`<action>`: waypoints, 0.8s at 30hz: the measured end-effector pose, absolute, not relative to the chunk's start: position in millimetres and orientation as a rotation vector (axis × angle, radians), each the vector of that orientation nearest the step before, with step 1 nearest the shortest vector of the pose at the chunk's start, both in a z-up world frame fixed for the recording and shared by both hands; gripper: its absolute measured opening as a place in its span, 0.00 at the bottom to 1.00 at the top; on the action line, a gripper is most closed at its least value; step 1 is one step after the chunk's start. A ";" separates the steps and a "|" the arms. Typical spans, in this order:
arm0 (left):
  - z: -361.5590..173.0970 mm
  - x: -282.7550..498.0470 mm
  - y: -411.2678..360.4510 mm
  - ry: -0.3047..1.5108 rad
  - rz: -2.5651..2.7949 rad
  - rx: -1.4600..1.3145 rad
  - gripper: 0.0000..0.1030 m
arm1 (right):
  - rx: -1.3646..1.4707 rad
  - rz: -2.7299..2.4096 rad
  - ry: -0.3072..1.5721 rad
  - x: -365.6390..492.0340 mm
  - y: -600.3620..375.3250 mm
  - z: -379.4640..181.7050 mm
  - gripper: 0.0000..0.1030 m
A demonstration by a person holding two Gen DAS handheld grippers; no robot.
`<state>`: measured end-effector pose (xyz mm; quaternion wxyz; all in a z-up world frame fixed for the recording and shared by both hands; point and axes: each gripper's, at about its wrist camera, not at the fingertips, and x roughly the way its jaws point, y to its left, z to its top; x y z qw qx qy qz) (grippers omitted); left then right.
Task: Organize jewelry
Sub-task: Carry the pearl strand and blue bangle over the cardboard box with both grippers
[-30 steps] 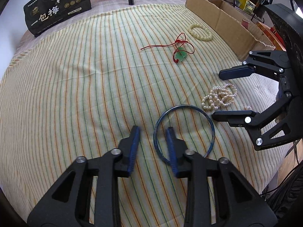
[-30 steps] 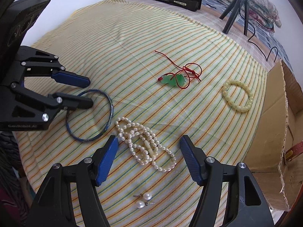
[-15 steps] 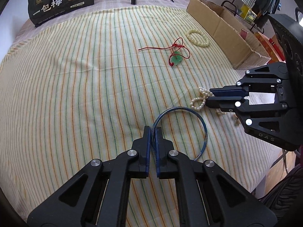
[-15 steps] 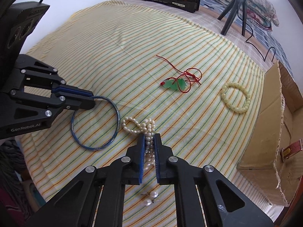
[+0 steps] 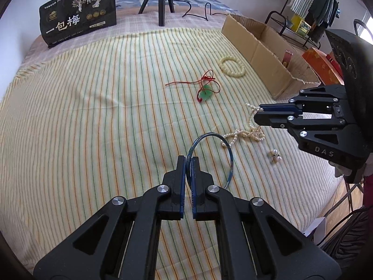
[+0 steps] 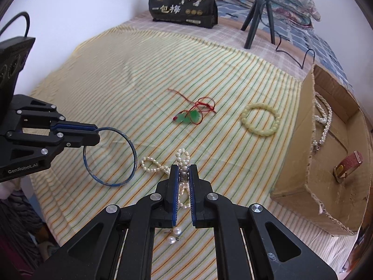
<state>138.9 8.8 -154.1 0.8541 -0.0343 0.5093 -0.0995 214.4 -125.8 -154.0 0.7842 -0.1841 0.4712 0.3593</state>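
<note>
My left gripper (image 5: 188,159) is shut on the rim of a thin blue bangle (image 5: 229,154), tilted up off the striped cloth; the bangle also shows in the right wrist view (image 6: 130,149). My right gripper (image 6: 183,169) is shut on a white pearl necklace (image 6: 153,166), partly lifted, with loops trailing on the cloth (image 5: 244,134). A green jade pendant on red cord (image 6: 190,116) and a pale yellow bead bracelet (image 6: 260,119) lie further out. A pair of pearl earrings (image 6: 173,234) lies under my right gripper.
An open cardboard box (image 6: 326,163) at the right holds a pearl strand (image 6: 322,119) and a red strap watch (image 6: 348,168). A black snack bag (image 6: 184,7) and a tripod (image 6: 258,16) stand at the far side. The cloth edge drops off near me.
Both grippers went from open to shut, the left on the bangle and the right on the pearl necklace. Both have since lifted; the bangle tilts up and the pearls stretch upward.
</note>
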 end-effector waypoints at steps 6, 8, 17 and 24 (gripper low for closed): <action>-138.3 138.3 10.8 1.028 -0.205 -0.085 0.01 | -0.324 0.768 0.948 217.8 -134.9 -123.0 0.07; -131.8 137.7 8.7 1.011 -0.206 -0.078 0.01 | -0.302 0.766 0.931 217.7 -137.6 -112.7 0.07; -103.0 135.4 -1.0 0.940 -0.234 -0.079 0.01 | -0.233 0.722 0.883 221.8 -153.7 -78.2 0.07; -80.4 139.4 -6.3 0.901 -0.254 -0.112 0.01 | -0.182 0.677 0.831 223.7 -176.1 -55.6 0.07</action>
